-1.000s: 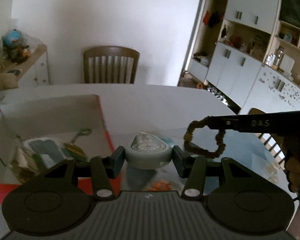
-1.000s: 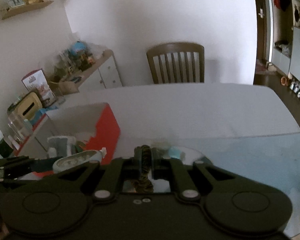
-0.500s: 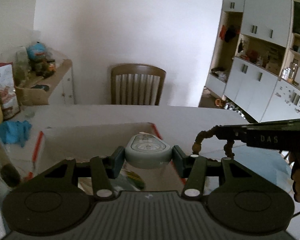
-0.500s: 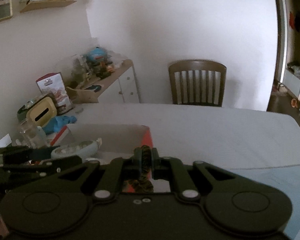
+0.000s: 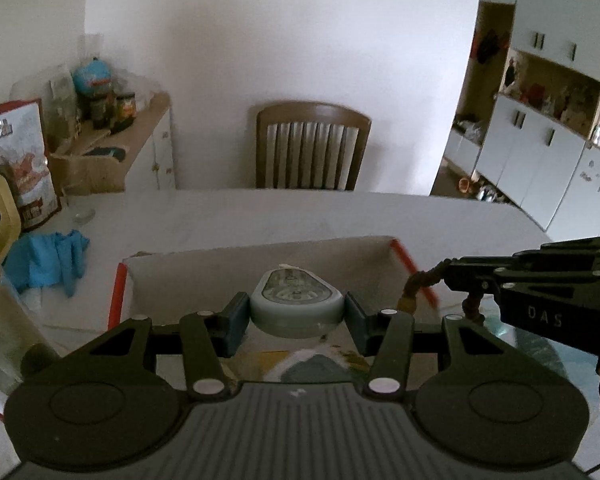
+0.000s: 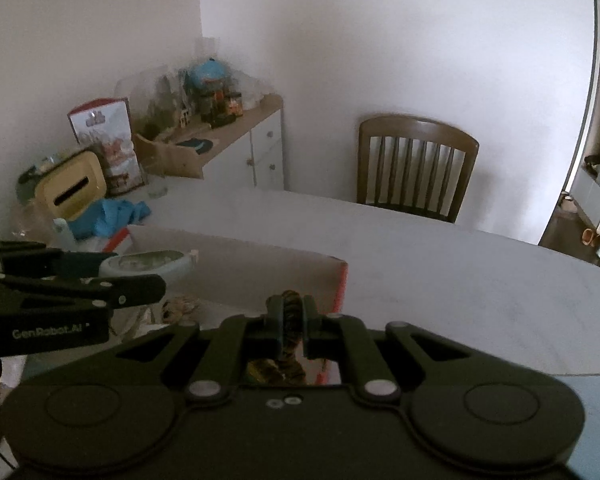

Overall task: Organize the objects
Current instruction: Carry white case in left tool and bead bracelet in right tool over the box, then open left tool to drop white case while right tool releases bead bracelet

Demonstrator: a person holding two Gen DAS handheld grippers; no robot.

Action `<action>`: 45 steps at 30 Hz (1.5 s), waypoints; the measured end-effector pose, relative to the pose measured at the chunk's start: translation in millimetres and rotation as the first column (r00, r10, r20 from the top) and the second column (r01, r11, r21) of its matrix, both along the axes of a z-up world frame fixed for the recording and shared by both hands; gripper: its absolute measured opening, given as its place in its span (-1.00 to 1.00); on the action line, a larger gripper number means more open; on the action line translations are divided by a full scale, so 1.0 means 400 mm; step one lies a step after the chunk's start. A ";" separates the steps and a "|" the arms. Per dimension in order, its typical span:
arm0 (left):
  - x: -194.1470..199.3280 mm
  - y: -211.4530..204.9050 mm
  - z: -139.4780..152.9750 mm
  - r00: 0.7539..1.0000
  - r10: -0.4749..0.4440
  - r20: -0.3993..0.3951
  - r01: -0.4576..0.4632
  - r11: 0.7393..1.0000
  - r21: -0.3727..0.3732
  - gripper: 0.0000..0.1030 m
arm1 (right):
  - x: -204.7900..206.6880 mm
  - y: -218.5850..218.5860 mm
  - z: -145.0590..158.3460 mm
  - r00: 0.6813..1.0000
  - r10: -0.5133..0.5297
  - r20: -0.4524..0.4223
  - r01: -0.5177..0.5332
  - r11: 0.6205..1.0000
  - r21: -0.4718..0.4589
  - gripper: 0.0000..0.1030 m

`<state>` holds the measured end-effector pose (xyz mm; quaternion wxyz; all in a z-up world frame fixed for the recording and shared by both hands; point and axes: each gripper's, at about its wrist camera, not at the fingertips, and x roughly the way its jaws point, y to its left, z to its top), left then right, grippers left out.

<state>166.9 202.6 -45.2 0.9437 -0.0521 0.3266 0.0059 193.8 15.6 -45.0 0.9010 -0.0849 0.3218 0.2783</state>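
My left gripper (image 5: 296,316) is shut on a pale grey-blue oval gadget (image 5: 296,304) and holds it above the open red-and-white cardboard box (image 5: 260,256). The gadget also shows in the right wrist view (image 6: 148,264). My right gripper (image 6: 292,320) is shut on a brown beaded bracelet (image 6: 290,312), which hangs below the fingers. In the left wrist view the bracelet (image 5: 414,284) hangs by the box's right wall. The box (image 6: 240,268) holds several small items.
A wooden chair (image 5: 312,144) stands at the table's far side. A blue cloth (image 5: 48,260), a yellow container (image 6: 72,188) and a printed bag (image 5: 20,160) sit at the left. A cluttered sideboard (image 6: 220,136) stands behind. Cabinets (image 5: 540,120) line the right wall.
Both grippers have moved left and up with their objects, from over the glass mat to over the box. The box has come to the middle of the left wrist view.
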 end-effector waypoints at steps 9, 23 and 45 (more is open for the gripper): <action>0.079 0.050 -0.068 0.996 -0.007 -0.092 0.010 0.999 0.030 -0.02 | 0.036 0.098 -0.084 1.000 -0.011 0.013 0.012 0.993 -0.114 -0.87; 0.139 0.066 -0.149 0.961 -0.053 -0.273 0.052 0.999 -0.009 -0.01 | 0.042 0.138 -0.161 0.996 0.022 -0.083 -0.036 0.985 -0.166 -0.82; 0.098 0.046 -0.115 0.967 -0.046 -0.252 0.049 0.999 0.005 0.30 | 0.017 0.070 -0.129 0.989 0.029 -0.145 -0.040 0.996 -0.075 -0.23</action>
